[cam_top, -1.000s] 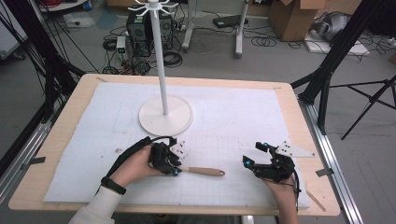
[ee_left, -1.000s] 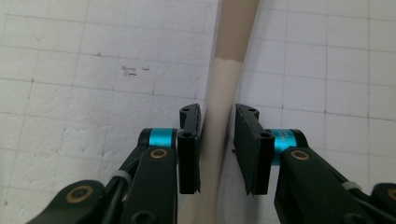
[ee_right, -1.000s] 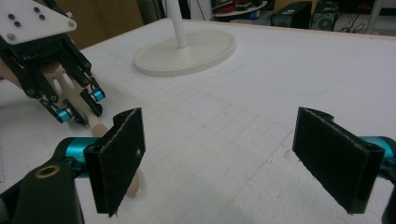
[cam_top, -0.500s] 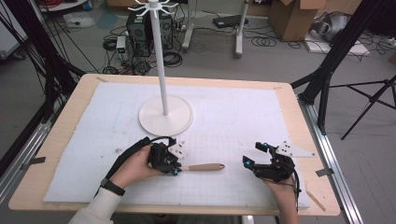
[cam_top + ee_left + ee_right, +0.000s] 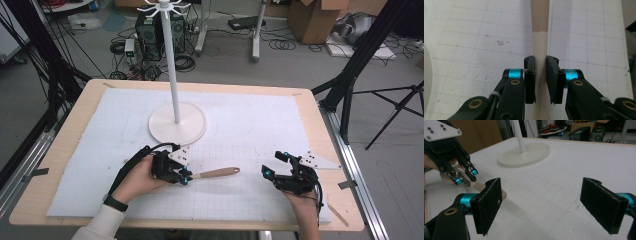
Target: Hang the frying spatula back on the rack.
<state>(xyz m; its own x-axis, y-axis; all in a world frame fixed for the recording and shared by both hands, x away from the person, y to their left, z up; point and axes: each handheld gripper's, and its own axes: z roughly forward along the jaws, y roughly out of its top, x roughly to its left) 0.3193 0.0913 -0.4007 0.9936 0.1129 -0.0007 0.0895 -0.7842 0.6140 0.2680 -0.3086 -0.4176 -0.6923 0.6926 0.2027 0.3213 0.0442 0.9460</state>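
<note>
Atop wooden table (image 5: 60,165), white gridded mat (image 5: 260,125)

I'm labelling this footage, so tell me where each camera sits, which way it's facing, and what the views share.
High view: above the person's side, looking forward and down on the table; both forearms, left gripper, right gripper.
Left gripper view: rides that gripper, looks along its jaws, shut on the spatula.
Right gripper view: rides the right gripper, jaws open, facing the white stand.
Shared: spatula, stand, left gripper in high and right gripper views.
</note>
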